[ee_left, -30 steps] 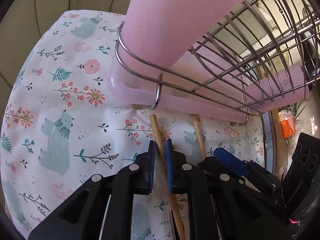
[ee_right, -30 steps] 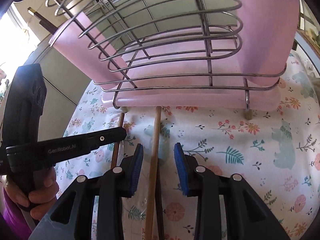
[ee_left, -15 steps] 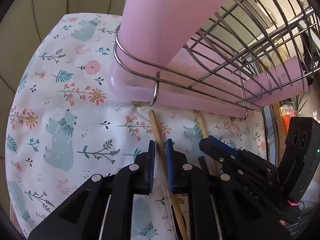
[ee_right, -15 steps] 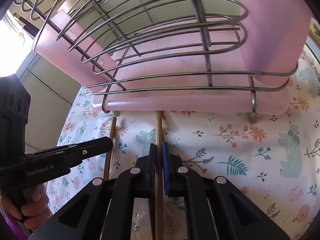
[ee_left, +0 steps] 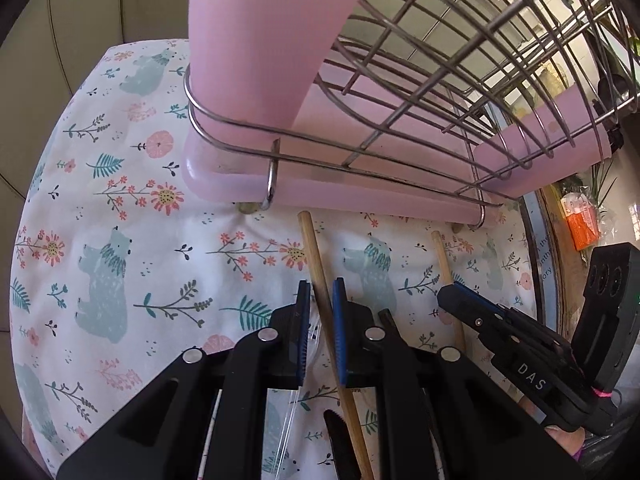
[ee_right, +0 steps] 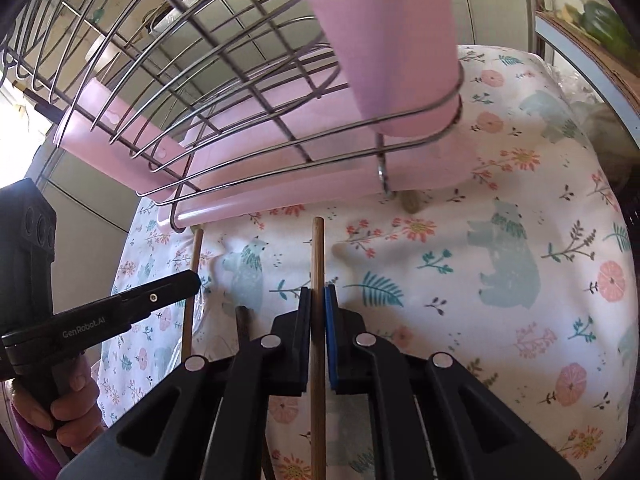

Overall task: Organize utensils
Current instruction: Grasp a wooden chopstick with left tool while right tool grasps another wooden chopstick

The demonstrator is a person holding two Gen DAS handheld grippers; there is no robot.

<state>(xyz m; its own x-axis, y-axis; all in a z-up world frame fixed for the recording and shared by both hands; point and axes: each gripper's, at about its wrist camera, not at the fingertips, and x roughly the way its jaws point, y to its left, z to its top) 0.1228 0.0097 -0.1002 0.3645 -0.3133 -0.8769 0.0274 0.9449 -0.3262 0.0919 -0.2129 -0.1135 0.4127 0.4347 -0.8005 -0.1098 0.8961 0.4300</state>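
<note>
Two wooden utensil handles lie side by side on the floral cloth, ends toward the pink rack. My left gripper (ee_left: 320, 292) is shut on one wooden handle (ee_left: 316, 256); the other handle (ee_left: 442, 256) lies to its right, held by my right gripper (ee_left: 452, 296). In the right wrist view my right gripper (ee_right: 318, 294) is shut on its wooden handle (ee_right: 318, 252), and my left gripper (ee_right: 188, 280) holds the other handle (ee_right: 196, 248) at the left. A dark utensil (ee_left: 340, 440) lies under the left gripper.
A wire dish rack (ee_left: 420, 92) on a pink drip tray (ee_left: 360, 196) stands just beyond the handle ends; it also shows in the right wrist view (ee_right: 224, 96). A pink cylinder (ee_left: 260, 40) stands in the rack's corner. An orange packet (ee_left: 582, 220) lies at the far right.
My right gripper has shut on its wooden handle, having been open one second ago. Both grippers have drawn back a little from the rack with their handles.
</note>
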